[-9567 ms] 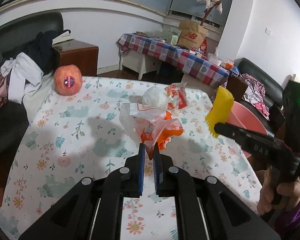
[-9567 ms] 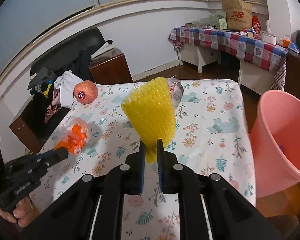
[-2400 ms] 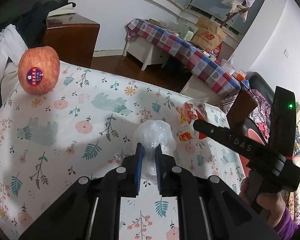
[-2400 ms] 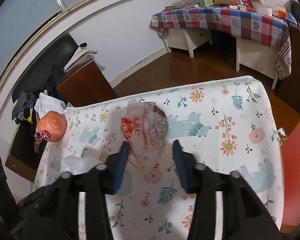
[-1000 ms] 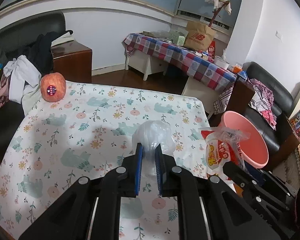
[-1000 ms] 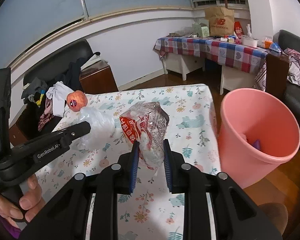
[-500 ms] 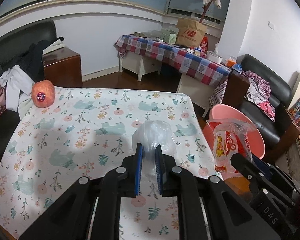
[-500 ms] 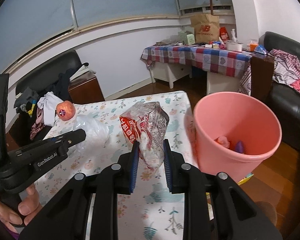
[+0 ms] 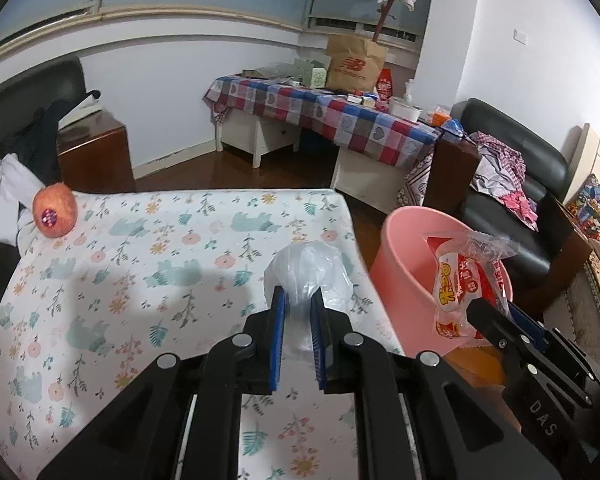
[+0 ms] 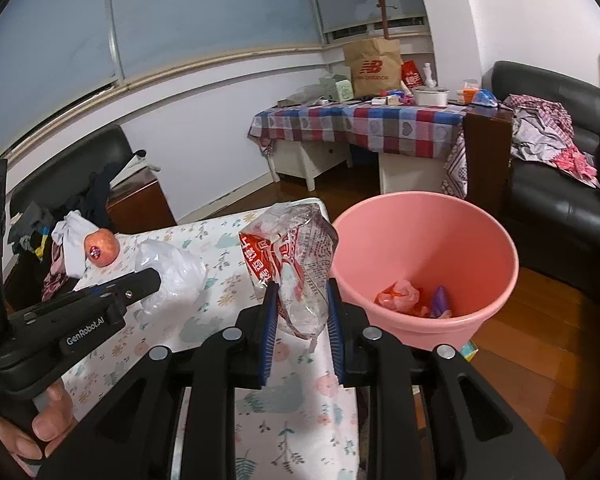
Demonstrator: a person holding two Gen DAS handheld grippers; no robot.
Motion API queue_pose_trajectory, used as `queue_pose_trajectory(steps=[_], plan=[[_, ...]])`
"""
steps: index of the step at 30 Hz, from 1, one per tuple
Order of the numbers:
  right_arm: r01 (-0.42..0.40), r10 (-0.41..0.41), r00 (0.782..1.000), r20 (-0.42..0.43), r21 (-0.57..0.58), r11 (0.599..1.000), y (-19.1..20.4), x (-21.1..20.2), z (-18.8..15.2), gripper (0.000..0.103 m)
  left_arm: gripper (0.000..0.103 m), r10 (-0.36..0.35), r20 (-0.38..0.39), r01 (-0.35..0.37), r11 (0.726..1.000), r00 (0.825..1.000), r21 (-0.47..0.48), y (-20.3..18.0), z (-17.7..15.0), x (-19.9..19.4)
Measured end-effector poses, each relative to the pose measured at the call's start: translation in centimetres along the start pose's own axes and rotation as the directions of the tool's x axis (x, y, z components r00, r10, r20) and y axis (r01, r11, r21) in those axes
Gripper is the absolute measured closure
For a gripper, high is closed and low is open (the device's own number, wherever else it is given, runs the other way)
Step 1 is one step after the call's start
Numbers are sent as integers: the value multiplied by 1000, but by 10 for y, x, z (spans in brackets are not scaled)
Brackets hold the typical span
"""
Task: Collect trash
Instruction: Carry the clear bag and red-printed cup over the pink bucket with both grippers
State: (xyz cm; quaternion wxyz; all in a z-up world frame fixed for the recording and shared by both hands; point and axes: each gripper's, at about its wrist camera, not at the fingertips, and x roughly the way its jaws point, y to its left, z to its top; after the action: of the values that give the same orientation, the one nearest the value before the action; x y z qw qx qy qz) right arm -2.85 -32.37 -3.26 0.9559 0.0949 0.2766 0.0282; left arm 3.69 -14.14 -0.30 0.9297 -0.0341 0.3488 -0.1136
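Note:
My left gripper (image 9: 298, 304) is shut on a crumpled clear plastic bag (image 9: 309, 270), held above the right end of the floral table (image 9: 140, 248). My right gripper (image 10: 302, 300) is shut on a red and clear snack wrapper (image 10: 290, 252), held just left of the pink bin (image 10: 424, 240). In the left wrist view the snack wrapper (image 9: 460, 276) hangs in front of the pink bin (image 9: 404, 240). Inside the bin lie orange and purple scraps (image 10: 404, 296). In the right wrist view the clear bag (image 10: 172, 276) sticks out of the left gripper (image 10: 152, 278) over the table.
An apple (image 9: 55, 216) with a sticker sits at the table's far left corner. Clothes (image 9: 8, 184) lie on a dark chair behind it. A checked table (image 9: 332, 116) with a paper bag stands at the back. A black sofa (image 10: 556, 184) stands right of the bin.
Both grippers have moved right with their loads, away from the table's middle. The pink bin is nearer and larger in both views, and its contents show in the right wrist view.

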Motion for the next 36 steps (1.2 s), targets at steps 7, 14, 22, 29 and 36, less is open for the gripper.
queue_pose_trajectory(steps=[7, 14, 22, 29, 36], plan=[[37, -38, 999, 21, 36, 999, -22, -2, 6, 79, 91, -21, 24, 20, 999, 999, 49, -24, 12, 6], [80, -83, 996, 35, 71, 994, -47, -1, 11, 79, 91, -46, 26, 44, 995, 999, 91, -49, 22, 20], [110, -114, 993, 29, 97, 989, -67, 5, 14, 79, 91, -77, 20, 73, 989, 997, 132, -76, 28, 35], [130, -133, 991, 24, 105, 986, -76, 14, 17, 79, 91, -98, -7, 98, 984, 995, 148, -90, 29, 54], [153, -155, 988, 12, 119, 981, -83, 25, 19, 79, 91, -143, -34, 146, 979, 989, 143, -95, 32, 74]])
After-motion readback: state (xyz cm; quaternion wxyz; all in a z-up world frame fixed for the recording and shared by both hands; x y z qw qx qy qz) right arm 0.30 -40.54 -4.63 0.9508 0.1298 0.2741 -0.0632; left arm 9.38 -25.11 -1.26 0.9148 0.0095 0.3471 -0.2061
